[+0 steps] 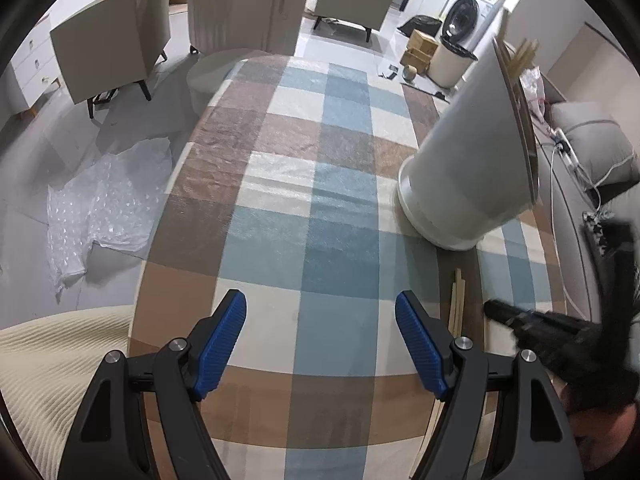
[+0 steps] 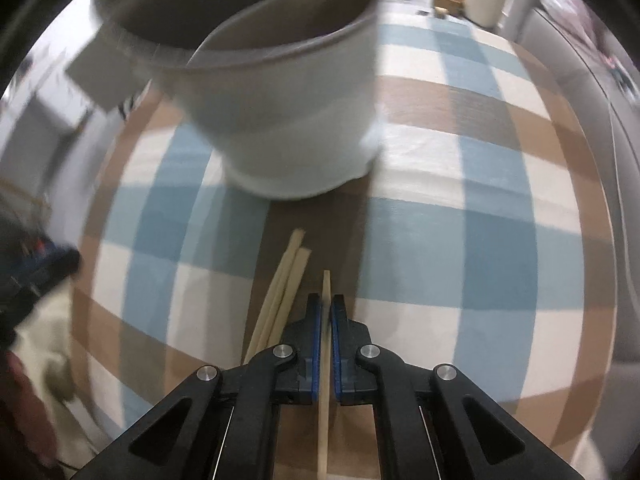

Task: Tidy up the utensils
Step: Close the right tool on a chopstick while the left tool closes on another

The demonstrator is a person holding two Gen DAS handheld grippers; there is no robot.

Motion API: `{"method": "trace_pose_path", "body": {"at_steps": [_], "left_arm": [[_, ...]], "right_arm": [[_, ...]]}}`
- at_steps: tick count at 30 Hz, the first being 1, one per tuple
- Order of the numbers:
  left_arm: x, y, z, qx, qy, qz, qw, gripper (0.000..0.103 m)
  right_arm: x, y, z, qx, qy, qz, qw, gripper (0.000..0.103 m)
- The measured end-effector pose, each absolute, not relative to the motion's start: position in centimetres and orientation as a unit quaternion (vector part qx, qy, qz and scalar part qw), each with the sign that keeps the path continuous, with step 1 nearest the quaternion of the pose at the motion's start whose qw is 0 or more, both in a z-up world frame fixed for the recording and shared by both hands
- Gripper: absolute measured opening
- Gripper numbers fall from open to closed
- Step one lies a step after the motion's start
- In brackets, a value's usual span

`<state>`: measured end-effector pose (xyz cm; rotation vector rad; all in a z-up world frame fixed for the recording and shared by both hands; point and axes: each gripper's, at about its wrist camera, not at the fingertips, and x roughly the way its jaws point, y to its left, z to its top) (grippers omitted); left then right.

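Note:
A white holder pot (image 2: 288, 120) stands on the checked tablecloth (image 2: 460, 240), just beyond my right gripper; in the left wrist view the same pot (image 1: 468, 168) has chopstick tips (image 1: 524, 56) poking out of its top. My right gripper (image 2: 326, 308) is shut on a single pale wooden chopstick (image 2: 327, 284) that runs between its blue pads. A few loose chopsticks (image 2: 284, 288) lie on the cloth just left of it, also visible as loose chopsticks (image 1: 458, 300). My left gripper (image 1: 320, 312) hangs open over the cloth with nothing between its fingers. The right gripper (image 1: 520, 320) shows blurred at the right edge.
The table edge (image 1: 176, 184) curves along the left, with floor, a sheet of plastic wrap (image 1: 100, 204) and chairs (image 1: 116, 36) beyond. A cream cushion (image 1: 52, 364) sits at the near left. A sofa with cables (image 1: 580, 152) runs along the right.

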<state>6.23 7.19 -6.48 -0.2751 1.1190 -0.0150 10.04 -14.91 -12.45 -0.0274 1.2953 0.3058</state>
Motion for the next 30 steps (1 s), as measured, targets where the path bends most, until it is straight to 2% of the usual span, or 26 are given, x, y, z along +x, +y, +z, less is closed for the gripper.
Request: {"method": "trace_pose_path", "body": {"at_steps": [7, 16, 24, 30], "left_arm": [[6.3, 4.4, -7.9, -0.108, 0.569, -0.048, 0.814, 0.073], [6.4, -0.3, -9.9, -0.056, 0.611, -0.089, 0.785, 0.073], [6.4, -2.4, -11.1, -0.032, 0.627, -0.078, 0.774, 0.073], [6.6, -3.5, -11.2, 0.003, 0.627, -0.070, 0.776, 0.073]], "right_arm": [[10.1, -21.4, -10.4, 0.150, 0.582, 0.129, 0.788, 0.004], [9.6, -26.8, -9.0, 0.288, 0.556, 0.140, 0.767, 0.004], [7.7, -28.2, -7.1, 0.295, 0.520, 0.152, 0.787, 0.003], [7.2, -26.5, -5.7, 0.249, 0.502, 0.184, 0.807, 0.003]]}}
